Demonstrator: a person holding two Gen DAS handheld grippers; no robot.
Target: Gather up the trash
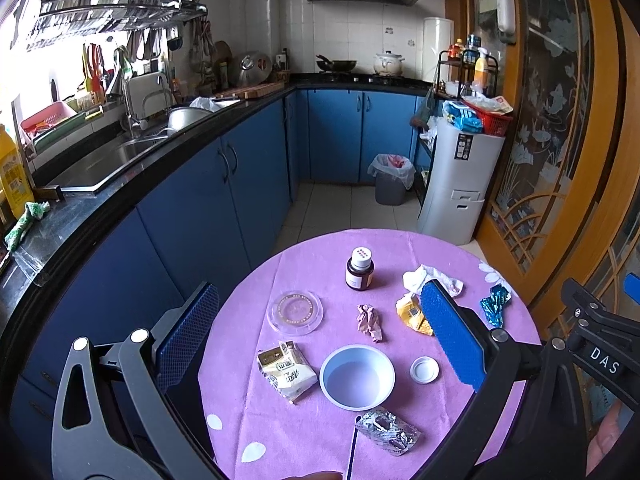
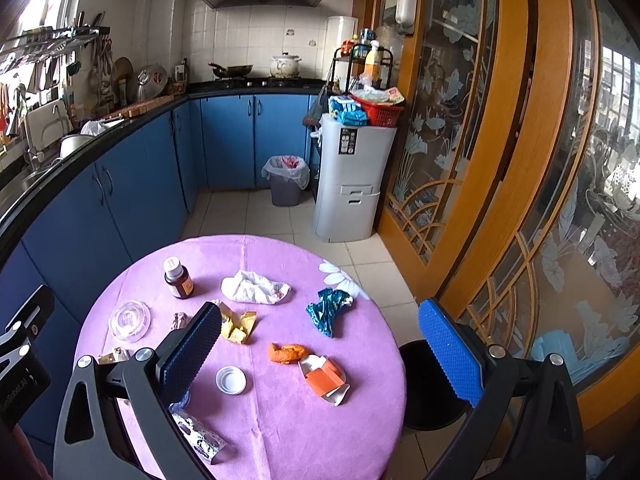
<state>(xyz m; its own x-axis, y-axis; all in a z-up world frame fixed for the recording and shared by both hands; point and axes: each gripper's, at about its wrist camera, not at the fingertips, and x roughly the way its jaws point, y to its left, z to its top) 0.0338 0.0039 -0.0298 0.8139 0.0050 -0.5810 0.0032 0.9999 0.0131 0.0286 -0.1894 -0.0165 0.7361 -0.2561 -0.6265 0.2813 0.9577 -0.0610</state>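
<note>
Litter lies scattered on a round table under a purple cloth (image 1: pixel 312 432) (image 2: pixel 288 420). I see a crumpled pink paper (image 1: pixel 370 322), a yellow wrapper (image 1: pixel 412 312) (image 2: pixel 238 326), a white tissue (image 1: pixel 430 278) (image 2: pixel 256 287), a blue foil wrapper (image 1: pixel 495 305) (image 2: pixel 329 309), a beige sachet (image 1: pixel 285 372), a silver blister pack (image 1: pixel 388 432) (image 2: pixel 198 438), orange peel (image 2: pixel 287 353) and an orange carton (image 2: pixel 325 376). My left gripper (image 1: pixel 320 328) hovers open above the table's middle. My right gripper (image 2: pixel 320 344) is open too, holding nothing.
A brown pill bottle (image 1: pixel 359 270) (image 2: pixel 178 277), a clear lid (image 1: pixel 295 312), a white bowl (image 1: pixel 357 376) and a white cap (image 1: pixel 424 370) (image 2: pixel 231 380) also sit on the table. A black bin (image 2: pixel 430 388) stands beside its right edge. A lined grey bin (image 1: pixel 390 178) (image 2: pixel 286 180) stands by blue cabinets.
</note>
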